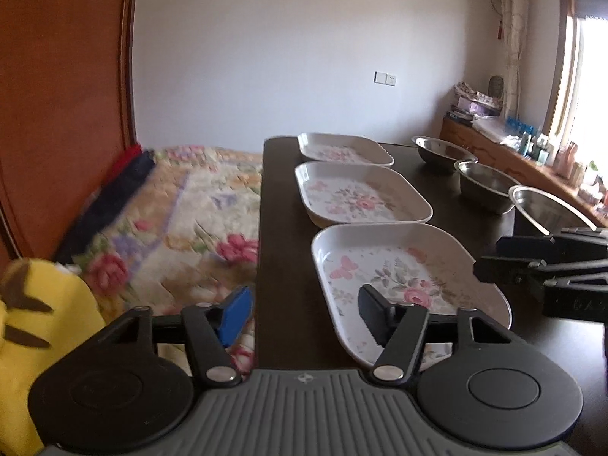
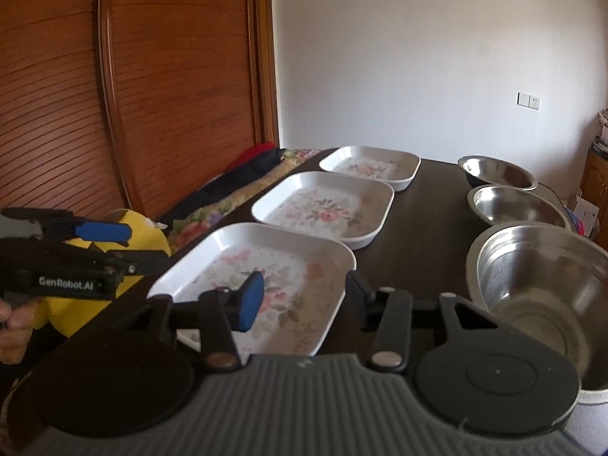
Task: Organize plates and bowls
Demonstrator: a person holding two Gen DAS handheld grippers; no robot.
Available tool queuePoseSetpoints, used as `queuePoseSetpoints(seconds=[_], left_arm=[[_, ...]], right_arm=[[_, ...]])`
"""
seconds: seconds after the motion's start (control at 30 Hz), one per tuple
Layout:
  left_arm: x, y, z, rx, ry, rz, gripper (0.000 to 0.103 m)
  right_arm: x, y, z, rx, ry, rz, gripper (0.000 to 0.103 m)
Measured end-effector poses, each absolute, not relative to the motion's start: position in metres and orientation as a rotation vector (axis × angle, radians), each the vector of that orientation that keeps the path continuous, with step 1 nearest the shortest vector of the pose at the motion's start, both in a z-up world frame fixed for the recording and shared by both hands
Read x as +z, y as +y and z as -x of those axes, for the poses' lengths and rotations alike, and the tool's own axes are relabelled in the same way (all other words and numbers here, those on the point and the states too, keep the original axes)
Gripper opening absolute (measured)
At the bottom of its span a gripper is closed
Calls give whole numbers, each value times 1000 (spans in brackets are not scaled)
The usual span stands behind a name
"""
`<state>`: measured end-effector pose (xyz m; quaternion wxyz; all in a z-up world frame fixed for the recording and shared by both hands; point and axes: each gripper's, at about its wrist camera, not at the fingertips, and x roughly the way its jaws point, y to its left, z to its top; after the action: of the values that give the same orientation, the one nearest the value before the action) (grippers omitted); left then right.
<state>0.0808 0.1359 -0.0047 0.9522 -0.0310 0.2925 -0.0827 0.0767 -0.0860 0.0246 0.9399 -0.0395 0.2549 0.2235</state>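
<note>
I count three white floral plates (image 2: 266,269) in one row; three steel bowls (image 2: 539,266) upright, alongside, all unstacked.

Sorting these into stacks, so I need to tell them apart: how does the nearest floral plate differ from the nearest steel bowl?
The nearest floral plate is white with a pink flower print; the nearest steel bowl is bare shiny metal. The plate is a shallow rounded rectangle, the bowl round and deep. The plate lies on the left of the dark table, the bowl on the right. Both sit upright, empty, each first in a row of three.
</note>
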Motion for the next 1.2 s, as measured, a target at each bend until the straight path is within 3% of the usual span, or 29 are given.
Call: queuePoseSetpoints(seconds=[0.67, 0.93, 1.1, 1.2], left_arm=[[-11, 136, -96, -207, 658, 97, 67], [-16, 138, -100, -223, 678, 134, 56], [-19, 138, -100, -239, 682, 151, 40], [-18, 133, -96, -232, 678, 133, 38]], right_arm=[[9, -86, -102, 444, 631, 67, 40], [3, -90, -110, 431, 661, 40, 29], [0, -91, -112, 437, 669, 23, 18], [0, -94, -112, 450, 673, 5, 14]])
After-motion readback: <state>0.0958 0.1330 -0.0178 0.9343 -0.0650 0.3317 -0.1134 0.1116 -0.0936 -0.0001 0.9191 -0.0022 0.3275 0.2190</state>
